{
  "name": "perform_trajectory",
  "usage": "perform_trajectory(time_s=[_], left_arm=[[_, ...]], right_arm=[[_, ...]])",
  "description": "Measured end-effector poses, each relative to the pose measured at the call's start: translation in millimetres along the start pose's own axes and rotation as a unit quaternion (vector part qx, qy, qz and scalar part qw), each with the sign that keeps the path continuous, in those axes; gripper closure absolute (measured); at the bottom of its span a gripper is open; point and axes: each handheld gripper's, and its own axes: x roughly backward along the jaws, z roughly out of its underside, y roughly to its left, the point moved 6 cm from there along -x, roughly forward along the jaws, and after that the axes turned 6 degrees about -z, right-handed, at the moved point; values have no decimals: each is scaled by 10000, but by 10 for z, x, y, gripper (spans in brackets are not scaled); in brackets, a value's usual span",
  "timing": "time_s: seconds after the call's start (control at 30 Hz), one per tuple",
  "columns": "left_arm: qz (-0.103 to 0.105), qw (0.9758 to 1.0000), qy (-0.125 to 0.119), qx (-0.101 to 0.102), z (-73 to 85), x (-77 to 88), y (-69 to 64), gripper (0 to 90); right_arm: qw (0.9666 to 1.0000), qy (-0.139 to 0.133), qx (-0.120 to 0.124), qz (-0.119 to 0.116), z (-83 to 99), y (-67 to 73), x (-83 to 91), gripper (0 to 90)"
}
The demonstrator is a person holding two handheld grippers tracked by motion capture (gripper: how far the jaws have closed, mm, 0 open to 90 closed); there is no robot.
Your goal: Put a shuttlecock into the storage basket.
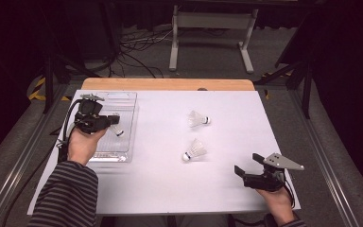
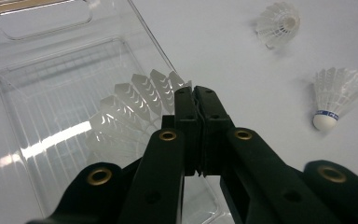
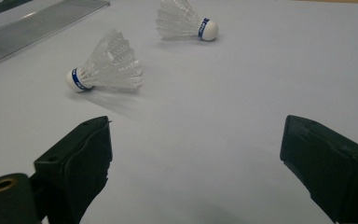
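Note:
My left gripper [image 1: 112, 121] [image 2: 195, 91] hangs over a clear plastic tray [image 1: 124, 100] [image 2: 42, 70] at the table's left. Its jaws are pressed together on the feather rim of a white shuttlecock [image 1: 117, 130] [image 2: 130, 107], whose skirt fans out to the left behind the tips. Two more white shuttlecocks lie on the white table top: a far shuttlecock [image 1: 197, 118] [image 3: 184, 21] [image 2: 278, 23] and a near shuttlecock [image 1: 196, 150] [image 3: 107, 65] [image 2: 336, 95]. My right gripper [image 1: 247, 163] [image 3: 196, 140] rests low at the front right, open, nothing between its jaws, pointing toward the near shuttlecock.
The white sheet [image 1: 170, 184] covers the table, with a wooden edge [image 1: 168, 84] at the back. Beyond the table stand a white metal frame [image 1: 212, 33] and floor cables. Bare table lies between the two grippers.

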Motion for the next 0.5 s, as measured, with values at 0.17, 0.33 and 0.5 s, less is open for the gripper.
perform_trajectory(time_s=[0.17,0.33,0.5], left_arm=[[-59,10000,-1,79,-32,-49,31,885],[-76,9999,-1,71,-67,-109,69,884],[-120,9998,53,168,-90,-210,103,884]], right_arm=[[10000,-3,-2,-1,0,-3,0,97],[10000,-7,-11,-12,1,-5,-5,97],[10000,1,-22,-12,4,-6,-6,97]])
